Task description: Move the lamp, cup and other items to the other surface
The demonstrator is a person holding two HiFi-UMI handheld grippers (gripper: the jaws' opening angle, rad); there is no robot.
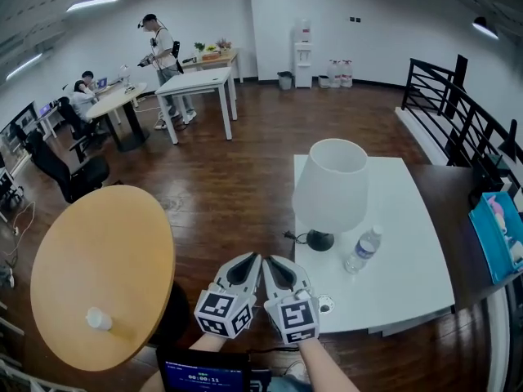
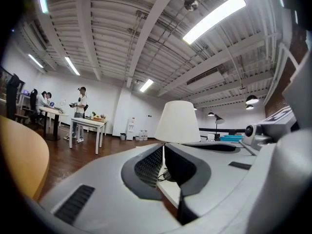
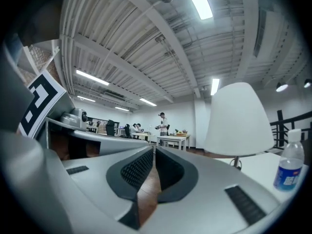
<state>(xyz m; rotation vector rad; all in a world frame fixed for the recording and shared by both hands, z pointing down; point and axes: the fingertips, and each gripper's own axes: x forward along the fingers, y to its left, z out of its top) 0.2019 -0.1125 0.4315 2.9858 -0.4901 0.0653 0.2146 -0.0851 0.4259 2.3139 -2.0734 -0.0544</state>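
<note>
A lamp with a white shade (image 1: 331,186) and black base stands on the white table (image 1: 409,211). A water bottle (image 1: 362,251) stands just right of the base. A small white cup (image 1: 98,318) sits on the round wooden table (image 1: 106,260) at the left. My left gripper (image 1: 248,261) and right gripper (image 1: 276,263) are side by side at the white table's near left corner, both shut and empty. The left gripper (image 2: 163,146) faces the lamp shade (image 2: 178,122). Past the right gripper (image 3: 154,150), the lamp shade (image 3: 239,113) and bottle (image 3: 290,167) show at the right.
A small white round object (image 1: 325,305) lies on the white table by my right gripper. A blue box (image 1: 498,235) rests on a dark ledge at the right, under a black railing (image 1: 458,96). Far back are a white desk (image 1: 200,84), people and an office chair (image 1: 57,166).
</note>
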